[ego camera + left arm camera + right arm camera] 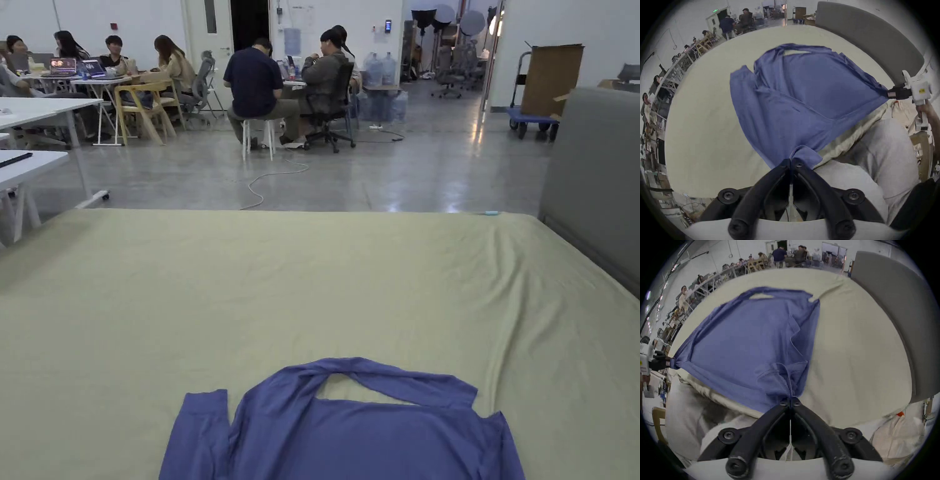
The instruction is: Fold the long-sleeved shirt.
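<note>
A blue long-sleeved shirt (350, 431) lies on the pale green sheet, collar toward the far side, its near part out of the head view. My left gripper (791, 160) is shut on the shirt (799, 97) at its near left hem corner, the cloth bunched at the jaws. My right gripper (790, 400) is shut on the near right hem corner of the shirt (745, 337). The hem is stretched taut between them, past the bed's near edge. One sleeve (740, 91) lies folded along the left side. The right gripper (890, 95) appears far right in the left gripper view, the left gripper (667, 362) far left in the right gripper view.
The sheet-covered bed (312, 281) stretches wide around the shirt. A grey padded headboard (594, 181) stands along its right side. The person's light trousers (883, 154) are at the near edge. Several people sit at tables (256, 81) across the concrete floor.
</note>
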Motion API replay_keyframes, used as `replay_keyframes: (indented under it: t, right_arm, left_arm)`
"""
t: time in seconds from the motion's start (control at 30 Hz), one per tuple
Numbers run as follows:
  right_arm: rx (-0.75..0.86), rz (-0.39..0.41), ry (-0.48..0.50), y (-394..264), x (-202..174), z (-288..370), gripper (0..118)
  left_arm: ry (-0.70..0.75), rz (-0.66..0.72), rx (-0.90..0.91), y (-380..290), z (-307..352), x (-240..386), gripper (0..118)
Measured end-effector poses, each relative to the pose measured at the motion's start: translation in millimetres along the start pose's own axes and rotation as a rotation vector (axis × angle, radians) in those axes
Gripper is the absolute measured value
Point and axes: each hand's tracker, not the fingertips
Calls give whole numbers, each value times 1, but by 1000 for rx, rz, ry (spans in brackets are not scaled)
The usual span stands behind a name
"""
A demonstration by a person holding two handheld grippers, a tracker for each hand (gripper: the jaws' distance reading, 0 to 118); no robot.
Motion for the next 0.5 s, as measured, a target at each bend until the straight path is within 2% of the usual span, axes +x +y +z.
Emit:
replay_keyframes:
  t: [0.07,0.13,0.23,0.37,0.4,0.43,0.47,0.5]
  right_arm:
    - [-50,-9,-12,-7,2,-17,0]
    - [-83,-99,6,-4,9,-30,0]
    - [-147,-42,-10,-3,7,-51,0]
    - [-155,-57,-15,0,6,-57,0]
    - [-170,-61,-13,3,7,-55,4]
    - [-187,-65,-10,8,9,-51,26]
    - [-198,-76,-39,15,13,-44,57]
    - [-181,-114,-76,21,17,-31,91]
  left_arm:
    - [1,-4,-23,-4,-15,2,0]
    - [15,-3,-45,-6,-34,3,0]
    - [31,71,-96,-8,-61,-7,0]
    - [23,113,-126,-13,-83,-13,0]
    - [11,131,-119,-13,-82,-14,4]
    - [7,150,-114,-10,-76,-16,31]
    - [7,168,-98,-7,-67,-18,73]
    - [37,197,-67,-4,-53,-23,107]
